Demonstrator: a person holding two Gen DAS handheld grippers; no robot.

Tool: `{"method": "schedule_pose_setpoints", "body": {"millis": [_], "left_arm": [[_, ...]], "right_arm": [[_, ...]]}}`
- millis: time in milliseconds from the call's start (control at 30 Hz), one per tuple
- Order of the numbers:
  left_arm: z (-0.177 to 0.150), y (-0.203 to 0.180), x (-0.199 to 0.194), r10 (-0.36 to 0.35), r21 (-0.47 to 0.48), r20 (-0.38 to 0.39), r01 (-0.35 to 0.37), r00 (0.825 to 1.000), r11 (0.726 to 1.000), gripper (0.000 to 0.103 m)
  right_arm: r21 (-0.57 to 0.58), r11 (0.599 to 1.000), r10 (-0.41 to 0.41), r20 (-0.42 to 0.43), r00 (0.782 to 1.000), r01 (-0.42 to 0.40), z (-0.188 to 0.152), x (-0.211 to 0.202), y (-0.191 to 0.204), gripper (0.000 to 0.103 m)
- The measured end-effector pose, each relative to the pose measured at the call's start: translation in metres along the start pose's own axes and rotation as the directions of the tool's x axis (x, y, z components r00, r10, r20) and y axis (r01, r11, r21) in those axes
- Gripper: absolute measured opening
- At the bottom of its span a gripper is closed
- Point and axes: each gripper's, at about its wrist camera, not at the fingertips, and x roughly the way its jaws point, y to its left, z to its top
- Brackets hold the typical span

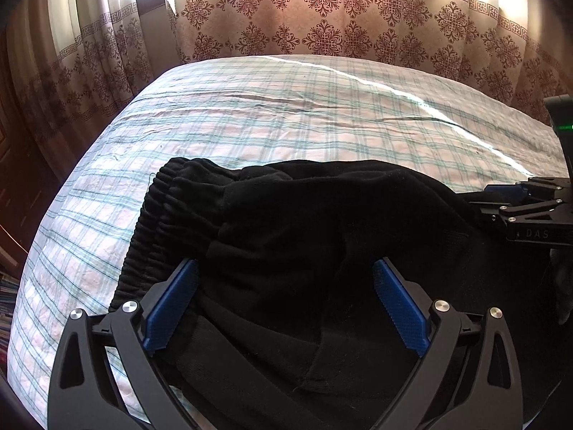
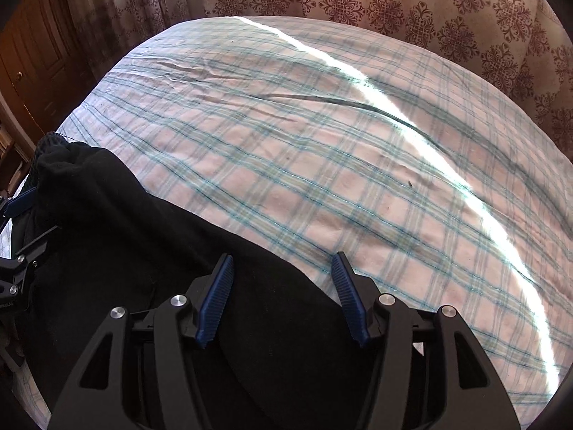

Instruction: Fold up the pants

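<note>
Black pants (image 1: 322, 215) lie bunched on the plaid bed sheet (image 1: 286, 114), with their ribbed elastic waistband (image 1: 154, 215) at the left. My left gripper (image 1: 285, 261) hovers over the pants near the waistband, jaws wide open, blue pads clear of the cloth. In the right wrist view the pants (image 2: 125, 233) fill the lower left. My right gripper (image 2: 283, 256) stands open above their far edge, where cloth meets sheet (image 2: 358, 179). Nothing is gripped. Each gripper shows at the edge of the other view: the right gripper (image 1: 519, 200) and the left gripper (image 2: 18, 197).
Patterned curtains (image 1: 322, 18) hang behind the bed, and a bright strip of sunlight (image 2: 412, 118) crosses the sheet. A wooden door (image 2: 32, 53) stands at the far left. Stacked books (image 1: 7, 286) sit beside the bed's left edge.
</note>
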Motion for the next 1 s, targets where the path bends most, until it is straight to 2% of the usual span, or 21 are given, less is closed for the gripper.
{"method": "schedule_pose_setpoints", "body": {"millis": [100, 200, 333, 533, 667, 800, 1000], "left_arm": [[0.003, -0.005, 0.002, 0.028, 0.008, -0.011, -0.028, 1.000, 1.000, 0.100], [0.009, -0.003, -0.003, 0.018, -0.025, -0.007, -0.019, 1.000, 1.000, 0.100], [0.016, 0.001, -0.004, 0.007, -0.068, -0.008, -0.008, 1.000, 0.998, 0.100], [0.013, -0.010, 0.008, 0.067, -0.007, -0.030, -0.068, 0.997, 0.998, 0.101], [0.013, -0.010, 0.006, 0.073, -0.010, -0.025, -0.073, 0.997, 0.997, 0.101], [0.016, -0.006, -0.011, 0.036, -0.055, 0.002, -0.035, 0.999, 0.998, 0.100], [0.020, -0.005, -0.043, 0.005, -0.060, 0.044, -0.003, 0.999, 0.998, 0.100]], "right_arm": [[-0.007, 1.000, -0.002, 0.057, 0.998, 0.002, -0.001, -0.027, 0.002, 0.056], [-0.024, 1.000, 0.008, 0.124, 0.992, -0.005, -0.010, -0.058, 0.006, 0.056], [-0.037, 0.999, 0.024, 0.115, 0.993, -0.020, -0.034, -0.071, 0.010, 0.056], [-0.011, 0.999, 0.030, 0.017, 0.999, -0.030, -0.056, -0.039, 0.003, 0.058], [-0.031, 0.999, 0.020, 0.027, 0.999, -0.019, -0.056, -0.042, 0.005, 0.059], [0.003, 1.000, 0.028, 0.070, 0.997, -0.028, -0.057, -0.065, 0.000, 0.059], [0.053, 0.997, 0.043, 0.117, 0.992, -0.050, -0.080, -0.101, -0.007, 0.059]]}}
